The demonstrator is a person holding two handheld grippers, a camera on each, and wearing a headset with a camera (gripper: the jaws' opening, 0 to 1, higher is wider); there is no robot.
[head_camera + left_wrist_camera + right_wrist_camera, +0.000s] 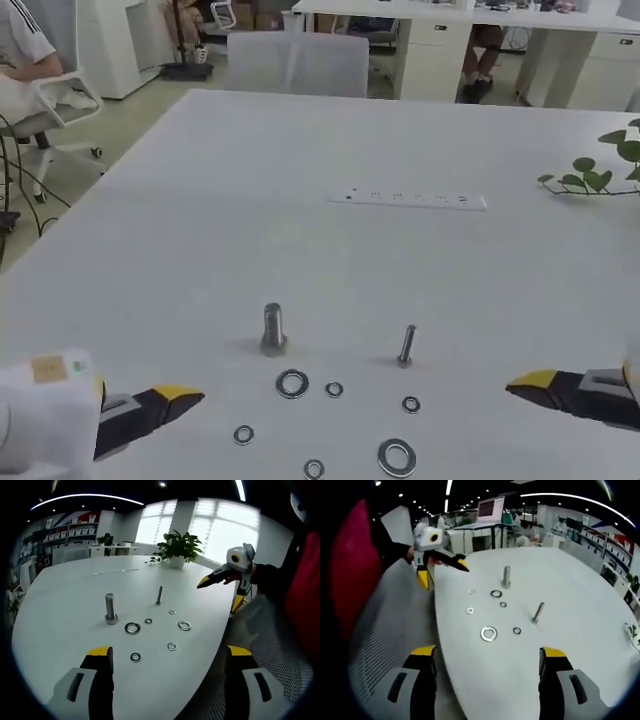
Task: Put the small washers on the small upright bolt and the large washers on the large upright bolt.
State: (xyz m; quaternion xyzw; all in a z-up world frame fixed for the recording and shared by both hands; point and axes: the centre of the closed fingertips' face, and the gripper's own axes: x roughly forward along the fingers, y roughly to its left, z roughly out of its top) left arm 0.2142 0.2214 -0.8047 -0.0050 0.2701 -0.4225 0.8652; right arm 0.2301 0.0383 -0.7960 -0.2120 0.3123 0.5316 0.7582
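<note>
The large upright bolt [273, 330] and the thin small bolt [407, 345] stand on the white table [300, 230]. Several loose washers lie flat in front of them, among them a large washer [292, 384] by the big bolt, another large washer [397, 457] nearer me and a small washer [334, 389]. My left gripper [160, 405] hovers at the table's near left edge, open and holding nothing [169, 652]. Off the near right edge, my right gripper [545, 385] is likewise open and holds nothing [487, 652]. Both sit a hand's width from the washers.
A white power strip [408, 198] lies across the table beyond the bolts. A leafy plant [600, 165] sits at the far right. Office chairs [297, 62], desks and seated people are past the table's far edge.
</note>
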